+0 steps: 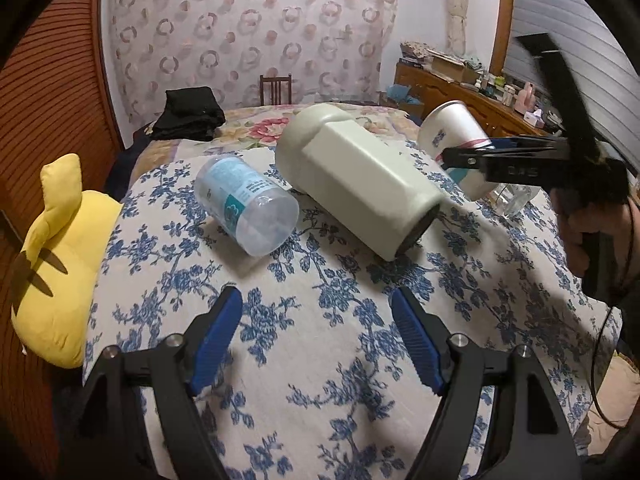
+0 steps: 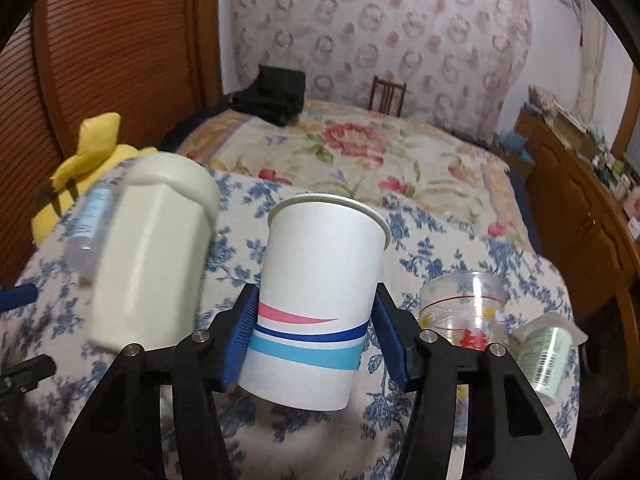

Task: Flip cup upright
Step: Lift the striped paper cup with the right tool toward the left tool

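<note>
Home bedroom. Bed with a floral quilt and a folded pile of dark clothes on it, a patterned curtain hanging behind, a wooden chair at its far side. Wooden dresser along the right wall, crowded with bottles and boxes; yellow plush toy beside a blue-flowered cloth; slatted wooden panel on the left.

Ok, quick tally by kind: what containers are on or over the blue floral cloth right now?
Paper cup, held in the right gripper: 1
Cream tumbler, lying on its side: 1
Clear plastic bottle, on its side: 1
Clear printed glass: 1
Small green-labelled pot: 1
Total: 5
</note>
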A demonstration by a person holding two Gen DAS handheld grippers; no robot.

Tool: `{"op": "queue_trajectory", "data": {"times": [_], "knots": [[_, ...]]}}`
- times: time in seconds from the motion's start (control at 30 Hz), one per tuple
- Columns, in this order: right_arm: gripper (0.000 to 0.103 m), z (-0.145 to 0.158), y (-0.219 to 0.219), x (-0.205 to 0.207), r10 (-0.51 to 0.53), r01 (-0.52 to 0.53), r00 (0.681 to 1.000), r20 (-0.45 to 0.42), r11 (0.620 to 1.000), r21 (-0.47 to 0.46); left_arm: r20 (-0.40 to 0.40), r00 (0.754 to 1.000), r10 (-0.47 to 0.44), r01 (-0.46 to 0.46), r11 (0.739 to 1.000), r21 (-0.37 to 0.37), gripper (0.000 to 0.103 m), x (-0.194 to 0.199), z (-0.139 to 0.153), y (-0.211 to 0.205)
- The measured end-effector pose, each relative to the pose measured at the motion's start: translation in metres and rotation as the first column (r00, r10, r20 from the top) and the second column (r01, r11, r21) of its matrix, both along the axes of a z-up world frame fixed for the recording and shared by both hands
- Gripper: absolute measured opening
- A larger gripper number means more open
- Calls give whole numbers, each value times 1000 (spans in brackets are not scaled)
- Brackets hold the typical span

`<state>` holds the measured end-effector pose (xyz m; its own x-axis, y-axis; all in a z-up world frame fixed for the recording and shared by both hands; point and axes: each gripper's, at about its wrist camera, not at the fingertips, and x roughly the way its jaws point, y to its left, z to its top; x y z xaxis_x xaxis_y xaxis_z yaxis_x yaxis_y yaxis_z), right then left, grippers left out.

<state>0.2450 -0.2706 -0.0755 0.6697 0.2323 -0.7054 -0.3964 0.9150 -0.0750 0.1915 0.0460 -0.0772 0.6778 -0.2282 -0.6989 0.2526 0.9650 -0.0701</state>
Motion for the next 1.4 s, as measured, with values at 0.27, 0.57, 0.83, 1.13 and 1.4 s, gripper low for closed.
{"op": "queue_trajectory", "data": {"times": [0.27,0.57,0.83,1.13,1.4], "knots": [[57,16,-12,-72,97,-98,994,53,995,29,25,999,26,-26,1000,7,77,-33,6,-5],[57,-8,-20,-133,146,-143,989,-14,982,122,41,998,45,-46,999,26,77,-67,12,-10],[59,-28,-10,-160,168,-149,982,-87,970,192,46,997,67,-67,998,10,77,-88,16,-3],[63,-40,-1,-161,161,-136,980,-117,972,193,35,998,56,-56,998,3,77,-86,17,-4],[71,-19,-21,-181,164,-147,984,-76,971,190,20,1000,-7,8,1000,-13,77,-81,24,-35]]}}
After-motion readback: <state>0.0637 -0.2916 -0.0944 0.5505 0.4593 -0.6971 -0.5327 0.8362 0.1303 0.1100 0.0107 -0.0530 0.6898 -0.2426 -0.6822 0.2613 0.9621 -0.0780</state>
